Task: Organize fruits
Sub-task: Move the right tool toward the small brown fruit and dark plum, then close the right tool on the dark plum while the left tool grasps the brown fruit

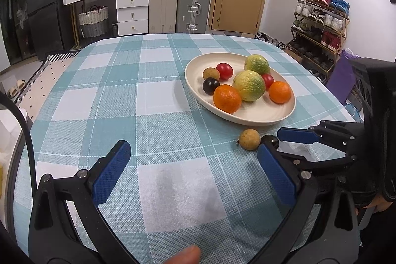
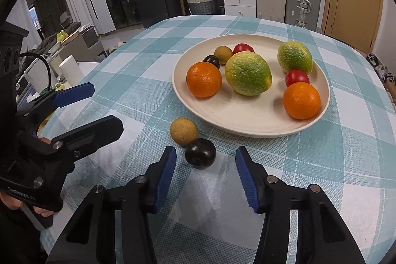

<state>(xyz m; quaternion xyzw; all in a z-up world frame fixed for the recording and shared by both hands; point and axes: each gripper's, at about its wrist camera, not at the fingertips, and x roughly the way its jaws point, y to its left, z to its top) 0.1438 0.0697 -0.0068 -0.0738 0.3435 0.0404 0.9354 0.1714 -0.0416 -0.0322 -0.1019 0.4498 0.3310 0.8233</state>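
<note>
In the right wrist view, low in the frame, our right claw [image 2: 205, 165] stands part-way apart, its blue pads [image 2: 166, 175] not touching anything. Just beyond the tips, left of the middle of the gap, the dark plum [image 2: 200, 153] rests on the checked tabletop [image 2: 309, 165]; the left pad is near it, the right pad well apart.

We judge the plum light, round, smooth-skinned and apt to roll or squirt out of a squeeze. It is likely soft enough to bruise, so the pads should meet it across its widest middle with gentle pressure.

Touching the plum on its upper left is the tan fruit [image 2: 183, 131], rough-skinned, small and probably firmer. It could be nudged away when the claw comes in, so we would approach from the near side.

In the left wrist view our left claw [image 1: 193, 160] hangs wide apart and empty over bare cloth in the lower part of the frame, with both loose fruits off to its right.

Farther back, centre right, sits the cream plate [image 2: 247, 120]. It holds two oranges [image 2: 204, 79], two green-yellow citrus [image 2: 248, 73], two red fruits [image 2: 297, 77], one more dark plum and one more tan fruit. The free space at its near edge looks the easiest spot for the two strays.
</note>
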